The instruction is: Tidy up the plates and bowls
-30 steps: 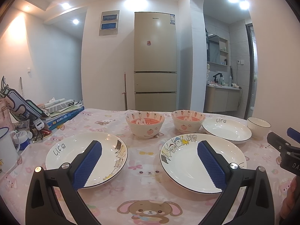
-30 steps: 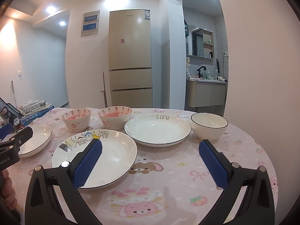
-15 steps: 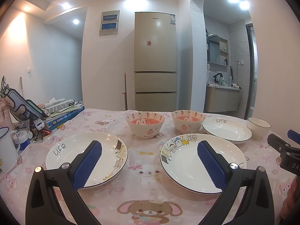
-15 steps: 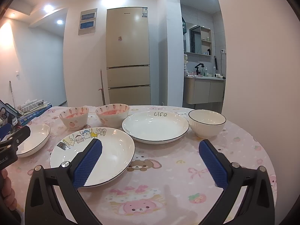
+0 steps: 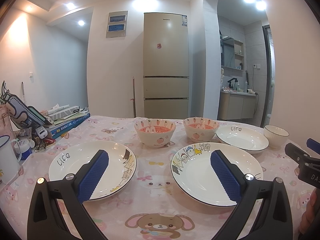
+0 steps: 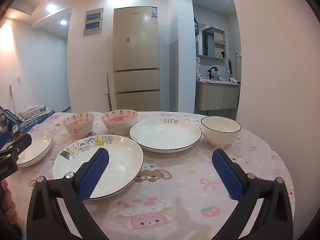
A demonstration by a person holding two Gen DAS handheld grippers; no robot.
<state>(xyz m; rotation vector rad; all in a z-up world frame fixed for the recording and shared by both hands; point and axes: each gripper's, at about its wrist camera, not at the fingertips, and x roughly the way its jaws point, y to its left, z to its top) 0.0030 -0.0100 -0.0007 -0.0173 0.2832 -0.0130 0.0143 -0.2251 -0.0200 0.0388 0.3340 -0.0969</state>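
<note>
The word "Life" is written in black on two of the plates: on the left plate, which also carries cartoon animals on its right rim, and on the far plate. The cartoon plate between them shows a row of small figures on its far rim, and some dark writing at its right edge is hidden behind a gripper finger. There are three plates and three bowls on the surface: two strawberry bowls with small text under the berry that is too small to read, and one white ribbed bowl with a dark rim, just beside the far plate. The labels on the fridge cannot be read. On the right gripper's body, seen at the edge of the left view, only "DA" shows.

The left gripper is wide open and holds nothing, above the gap between the left plate and the cartoon plate. The right gripper is also wide open and empty.
</note>
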